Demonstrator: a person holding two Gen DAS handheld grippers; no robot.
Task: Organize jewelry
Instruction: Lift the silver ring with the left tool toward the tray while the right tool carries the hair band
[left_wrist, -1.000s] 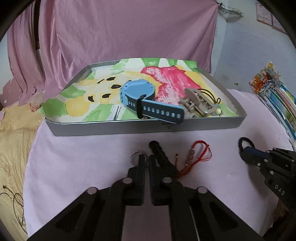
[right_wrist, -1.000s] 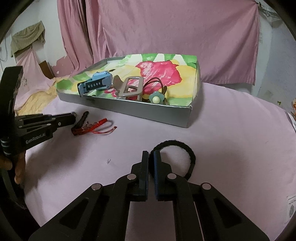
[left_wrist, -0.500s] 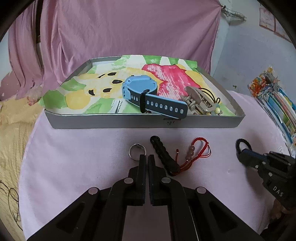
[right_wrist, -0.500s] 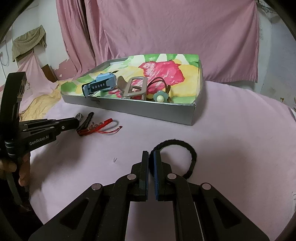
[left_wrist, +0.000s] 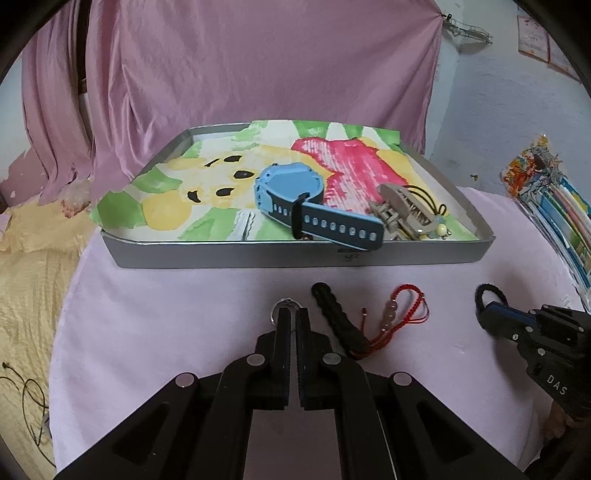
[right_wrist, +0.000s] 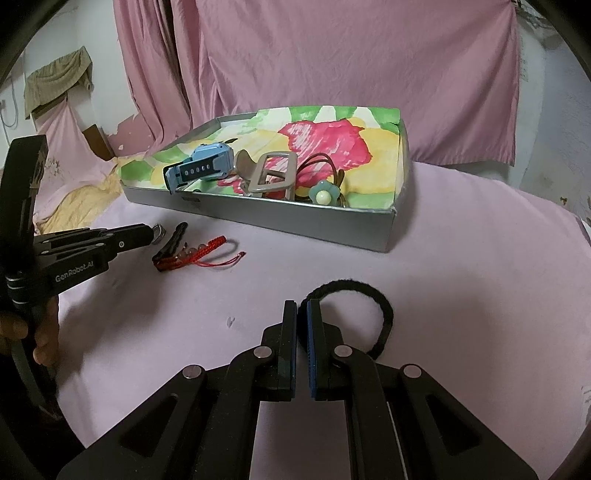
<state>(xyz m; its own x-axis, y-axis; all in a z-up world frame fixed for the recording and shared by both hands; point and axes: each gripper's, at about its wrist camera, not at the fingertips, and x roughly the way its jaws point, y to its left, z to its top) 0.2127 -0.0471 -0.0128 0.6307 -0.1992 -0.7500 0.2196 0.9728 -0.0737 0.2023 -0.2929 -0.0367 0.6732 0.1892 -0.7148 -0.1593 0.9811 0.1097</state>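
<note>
A small silver ring (left_wrist: 287, 303) lies on the pink table. My left gripper (left_wrist: 293, 314) is shut, with its left fingertip over the ring, so part of the ring is hidden. I cannot tell whether the ring is pinched. To the right lie a black braided bracelet (left_wrist: 336, 321) and a red string bracelet (left_wrist: 406, 312) with beads. My right gripper (right_wrist: 302, 306) is shut on a black hair tie (right_wrist: 384, 314), whose loop sticks out past the fingers. The silver tray (left_wrist: 221, 254) holds a blue watch (left_wrist: 291, 188) and a beige hair clip (left_wrist: 399, 210).
A hair tie with a flower bead (right_wrist: 323, 195) sits in the tray's near right corner. Colourful packets (left_wrist: 554, 206) lie at the table's right edge and a yellow cloth (left_wrist: 33, 258) is off its left side. Pink curtains hang behind. A hand (right_wrist: 22, 332) holds the left gripper.
My left gripper moved forward until its tips cover the ring. The right gripper stayed shut on the hair tie and shifted only slightly.
</note>
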